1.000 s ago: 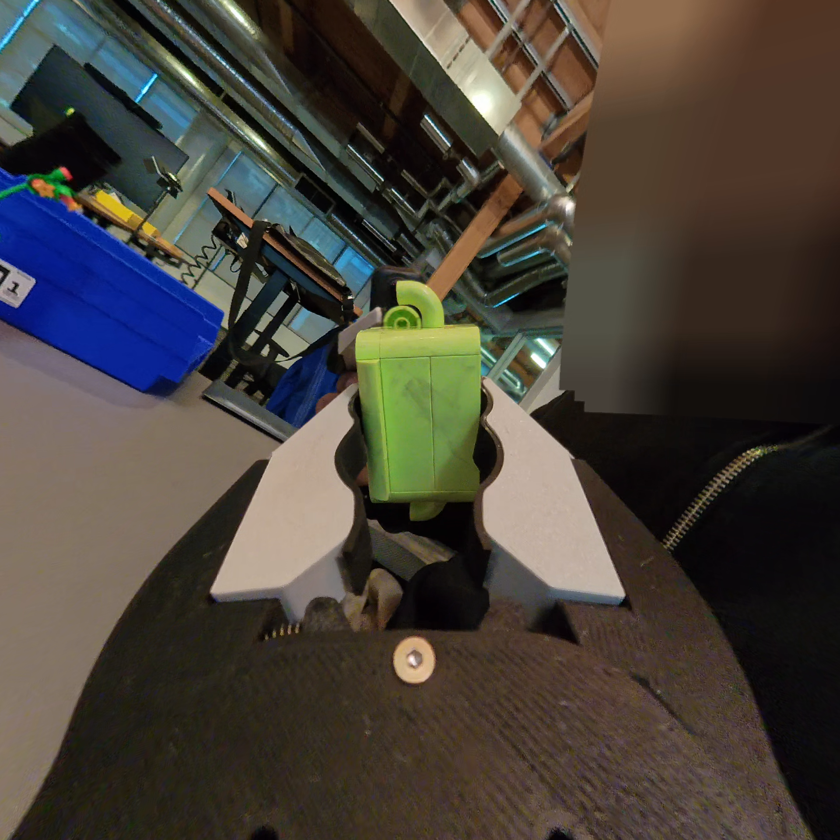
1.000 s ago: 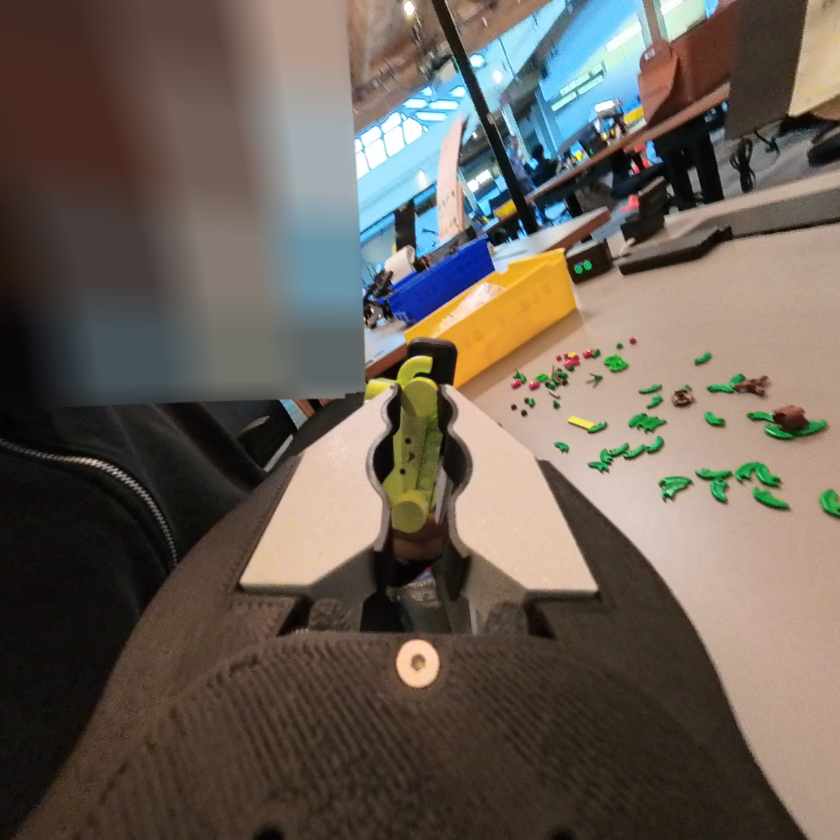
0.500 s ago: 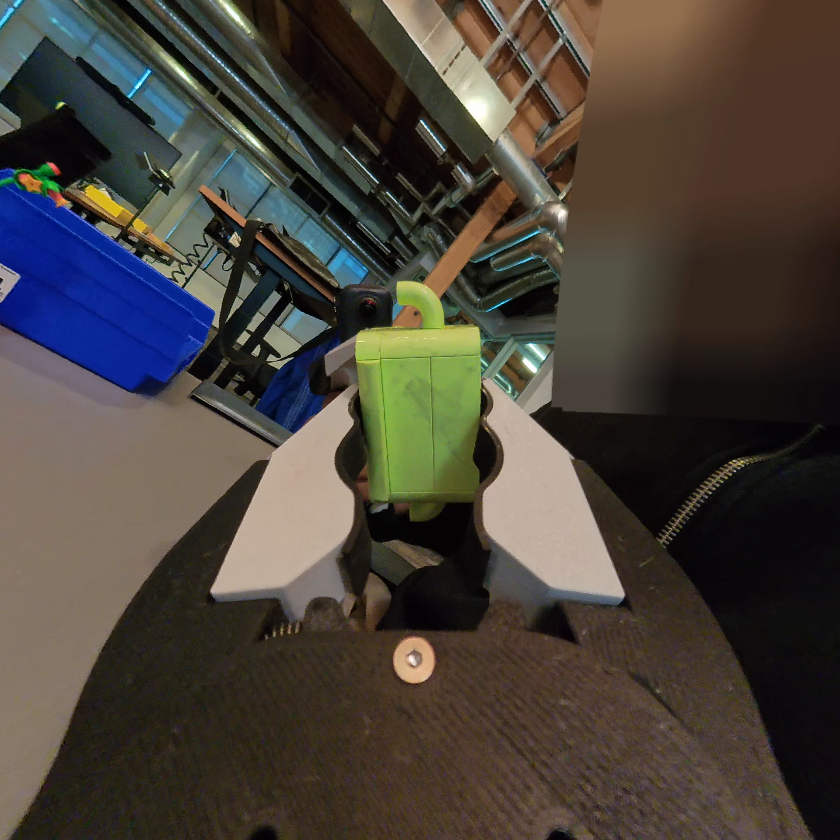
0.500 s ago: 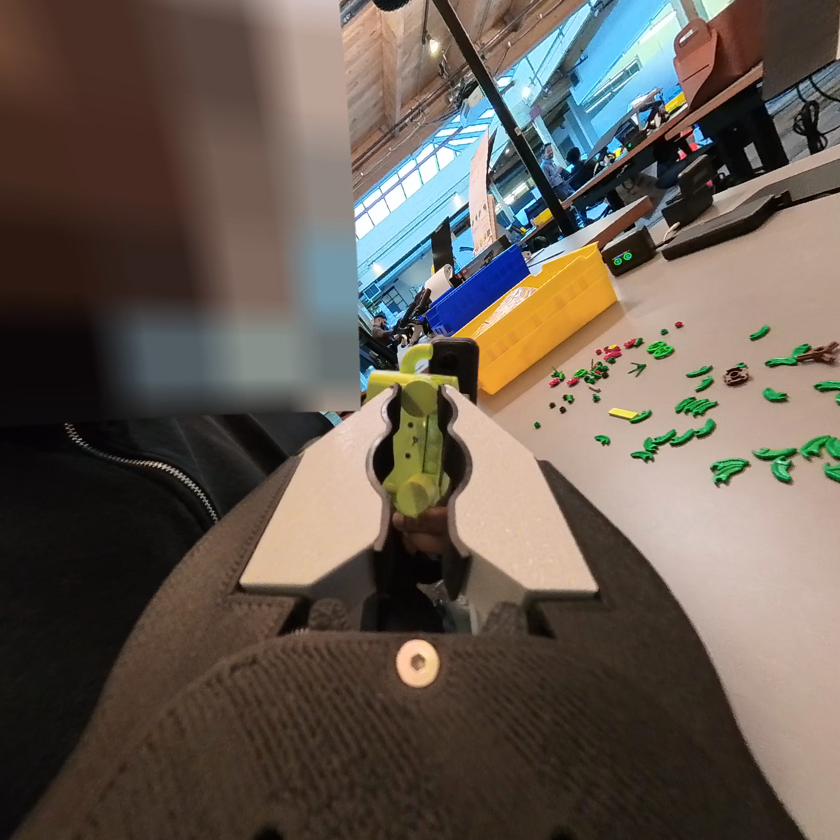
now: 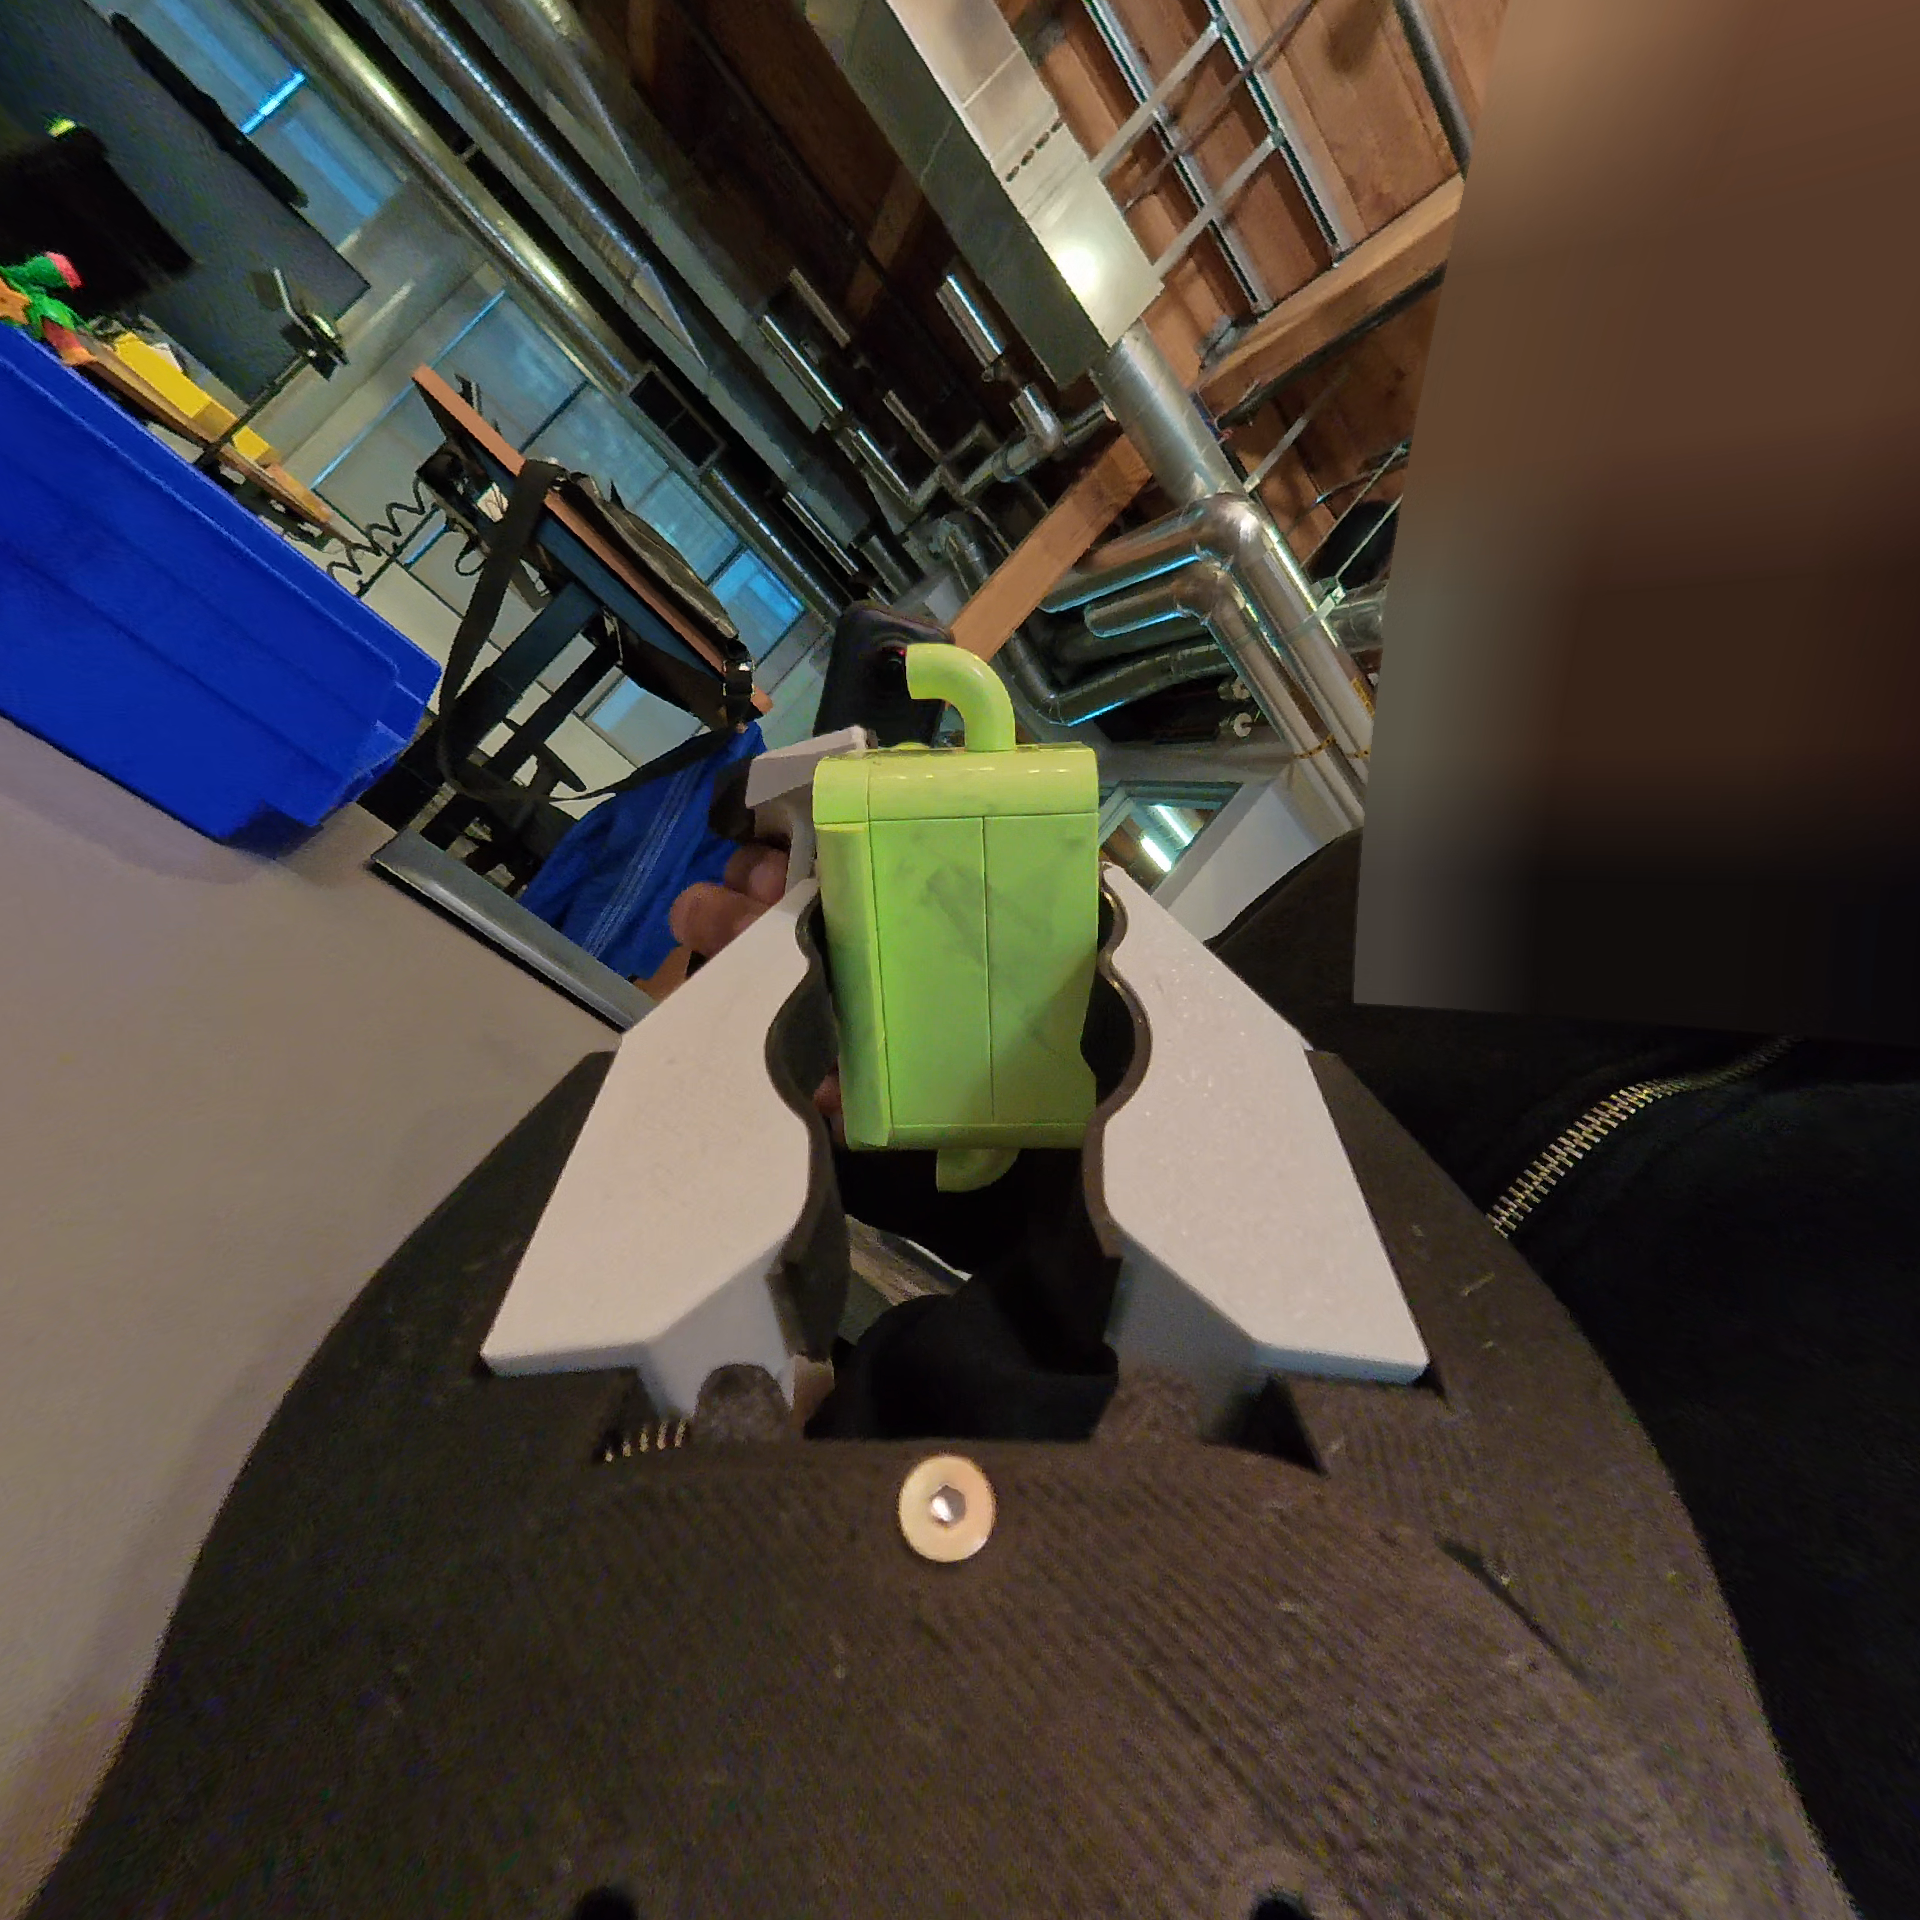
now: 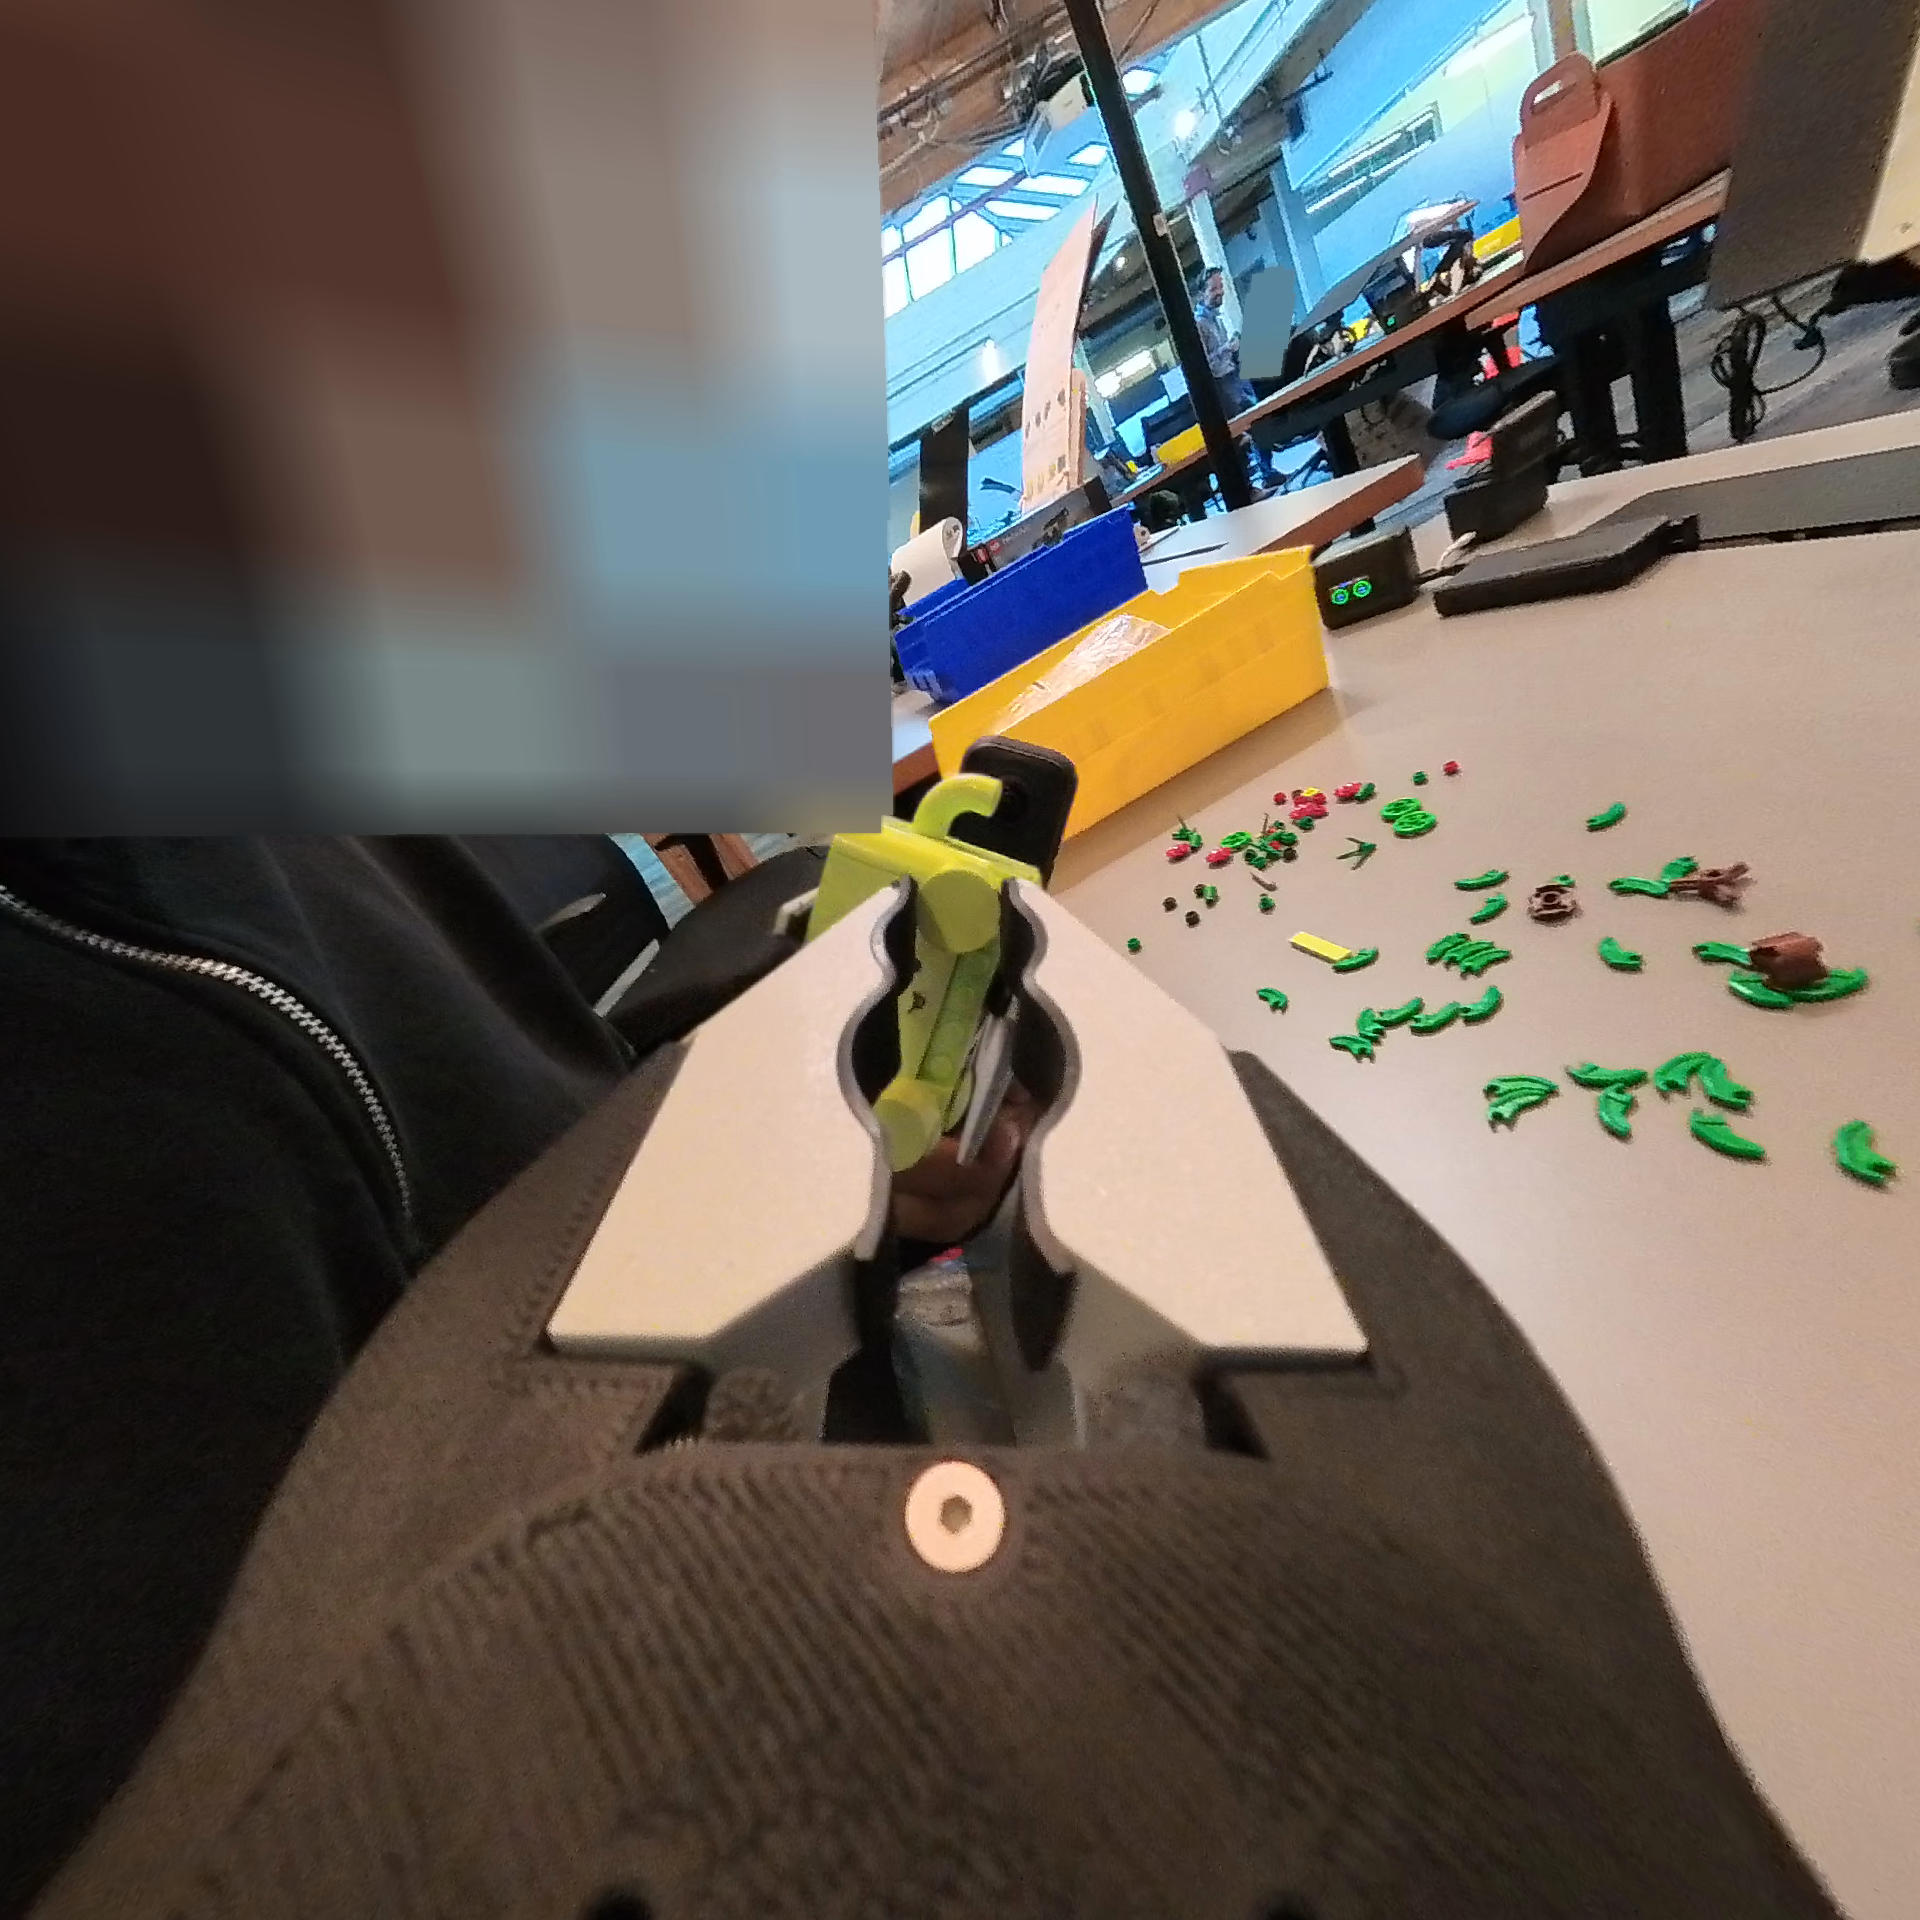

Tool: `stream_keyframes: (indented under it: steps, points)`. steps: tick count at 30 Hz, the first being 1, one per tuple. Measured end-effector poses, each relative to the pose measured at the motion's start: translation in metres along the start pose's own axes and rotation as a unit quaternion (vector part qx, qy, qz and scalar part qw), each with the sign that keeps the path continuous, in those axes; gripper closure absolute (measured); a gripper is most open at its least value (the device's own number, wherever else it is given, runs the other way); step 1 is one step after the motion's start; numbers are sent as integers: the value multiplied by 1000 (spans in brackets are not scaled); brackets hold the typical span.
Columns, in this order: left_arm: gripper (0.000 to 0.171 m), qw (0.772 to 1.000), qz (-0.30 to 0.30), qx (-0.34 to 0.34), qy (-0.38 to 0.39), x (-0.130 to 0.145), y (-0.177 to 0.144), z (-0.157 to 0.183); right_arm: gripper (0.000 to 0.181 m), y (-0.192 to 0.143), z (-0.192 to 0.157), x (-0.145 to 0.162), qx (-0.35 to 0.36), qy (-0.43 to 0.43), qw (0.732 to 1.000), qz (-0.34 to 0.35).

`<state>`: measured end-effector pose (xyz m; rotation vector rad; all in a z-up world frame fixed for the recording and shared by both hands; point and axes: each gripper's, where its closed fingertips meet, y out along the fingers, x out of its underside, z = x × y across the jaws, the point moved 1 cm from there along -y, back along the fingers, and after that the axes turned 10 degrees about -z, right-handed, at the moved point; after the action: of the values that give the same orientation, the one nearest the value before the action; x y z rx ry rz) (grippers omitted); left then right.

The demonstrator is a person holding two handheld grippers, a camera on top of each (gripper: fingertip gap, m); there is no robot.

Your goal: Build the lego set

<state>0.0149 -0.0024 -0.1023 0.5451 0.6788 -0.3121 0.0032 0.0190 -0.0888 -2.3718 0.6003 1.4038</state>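
Observation:
A lime green lego assembly (image 5: 966, 966), a flat block with a hook on top, is held in the air close to the person's dark jacket. My left gripper (image 5: 956, 914) is shut on its broad sides. My right gripper (image 6: 961, 899) is shut on the same assembly (image 6: 940, 997), which shows edge-on there with round pegs. The right gripper's grey fingertip (image 5: 795, 774) shows behind the block's left edge. Loose green leaf pieces (image 6: 1538, 1039), brown pieces (image 6: 1787, 956), small red pieces (image 6: 1309, 810) and a yellow tile (image 6: 1320, 943) lie on the grey table (image 6: 1558, 1351).
A yellow bin (image 6: 1143, 686) and a blue bin (image 6: 1018, 613) stand at the table's far side, with a black device (image 6: 1366, 592) and a dark flat object (image 6: 1558, 566) beside them. Another blue bin (image 5: 156, 644) stands at the left in the left wrist view. The tips of both grippers are at nearly the same place.
Both grippers kept their hold on the lime assembly. It has tilted a little, so its top face now shows in the left wrist view. The right wrist view swung slightly across the table.

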Motion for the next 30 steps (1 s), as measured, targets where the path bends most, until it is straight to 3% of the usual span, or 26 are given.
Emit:
stream_keyframes:
  steps: [30]
  points:
    - [128, 999, -28, 12, -16, 7, 4, 2, 167, -3, -1, 4, 48, -108, 991, -56]
